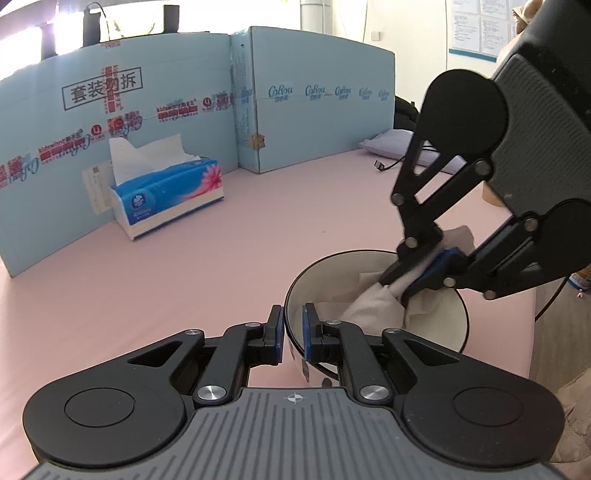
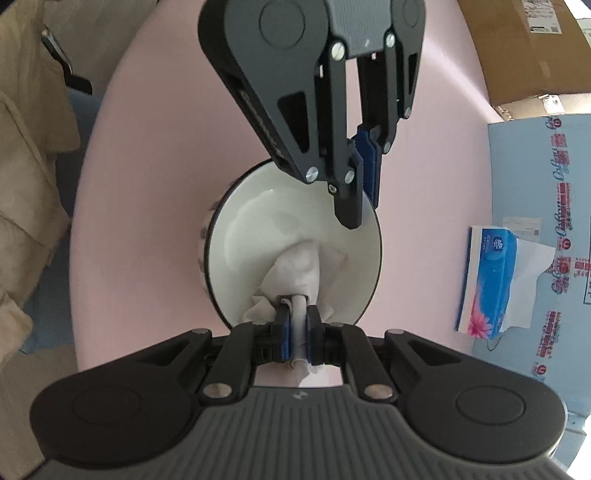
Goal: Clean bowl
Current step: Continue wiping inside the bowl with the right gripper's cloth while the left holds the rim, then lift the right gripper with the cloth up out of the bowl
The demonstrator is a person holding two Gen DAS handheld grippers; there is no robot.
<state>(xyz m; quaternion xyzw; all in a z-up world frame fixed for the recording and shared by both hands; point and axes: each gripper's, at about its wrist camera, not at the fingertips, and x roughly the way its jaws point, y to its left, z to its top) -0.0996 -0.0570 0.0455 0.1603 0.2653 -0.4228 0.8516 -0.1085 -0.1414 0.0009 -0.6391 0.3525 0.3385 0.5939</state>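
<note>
Sitting on the pink table (image 1: 184,266), near its edge: a round bowl (image 1: 443,314), creamy white and shiny inside, with a thin dark rim and a dark outside. Pinching the bowl's near rim, one blue pad inside and one outside: the left gripper (image 1: 293,332). Squeezing a crumpled white tissue (image 2: 295,273) and pressing it down against the bowl's inside: the right gripper (image 2: 297,332), jaws nearly together on the wad. Standing farther back on the table: a blue tissue box (image 1: 173,195) with a pink flower printed on it and a white sheet poking out of the top. Rising behind the box: a light blue cardboard wall (image 1: 140,92) showing "kidswant" in red, "CoRou" in blue again and again, and big Chinese letters in a frame. Showing only in the left wrist view: papers pinned on a far wall (image 1: 476,29), too small for reading, and a black cable (image 1: 391,164) lying on the table. Showing only in the right wrist view: a brown cardboard box (image 2: 517,48) with a white label, its words too tiny, and beige cloth (image 2: 26,147) hanging at the left side.
</note>
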